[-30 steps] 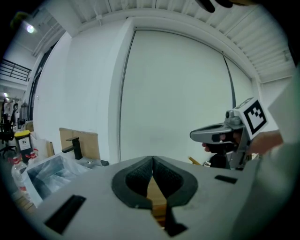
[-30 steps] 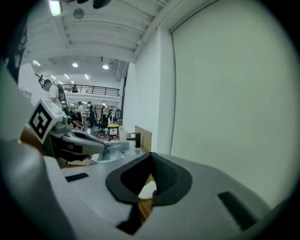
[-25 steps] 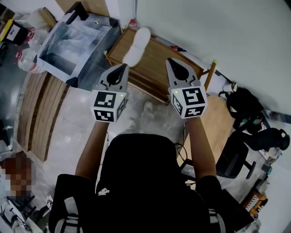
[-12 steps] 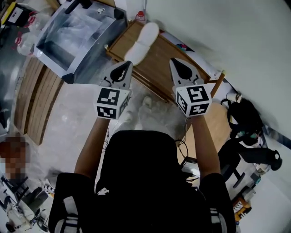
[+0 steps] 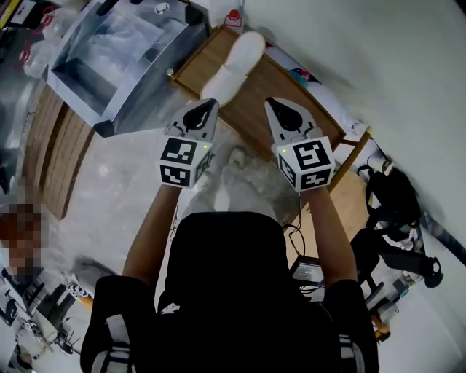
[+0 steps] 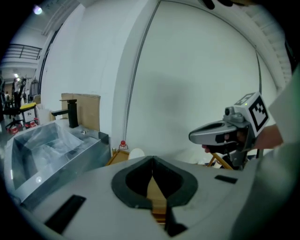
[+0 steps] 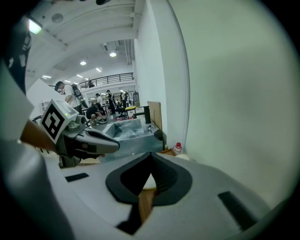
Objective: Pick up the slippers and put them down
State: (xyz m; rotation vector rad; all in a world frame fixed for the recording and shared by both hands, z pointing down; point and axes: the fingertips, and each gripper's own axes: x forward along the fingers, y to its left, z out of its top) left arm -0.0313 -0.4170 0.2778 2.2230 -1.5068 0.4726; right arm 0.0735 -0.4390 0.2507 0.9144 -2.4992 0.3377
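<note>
On the wooden counter point(image 5: 251, 93) against the white wall point(image 5: 378, 58) lies the white slipper point(image 5: 234, 65), long axis pointing toward the wall, near the counter's left end. One slipper or a stacked pair, cannot tell. It is untouched, with nothing gripping it.

Left gripper point(image 5: 207, 108) is held out over the counter's near edge, pointing forward and down. Its tip is close to the slipper's near end in the head view, but apart from it. Its fingers point(image 6: 129, 185) are fully closed, tips meeting, and hold nothing. Only wood and a bit of white slipper show past them in the left gripper view.

Right gripper point(image 5: 275, 108) is alongside, to the right of the slipper, over bare counter. Its fingers point(image 7: 124, 180) are also closed tip to tip and empty. The slipper shows pale beyond the gap in the right gripper view.

The two grippers are roughly parallel and well apart from each other, marker cubes point(image 5: 180, 162) facing up. The person point(image 5: 233, 291), in black, has both arms extended.

Steel sink point(image 5: 109, 65) lined with clear plastic point(image 5: 127, 40) stands just left of the counter, with a black faucet point(image 6: 71, 114) at its back. Red-capped bottle point(image 5: 234, 17) stands by the wall behind the counter. Black backpack point(image 5: 397, 197) sits on the floor point(image 5: 124, 189) to the right.
</note>
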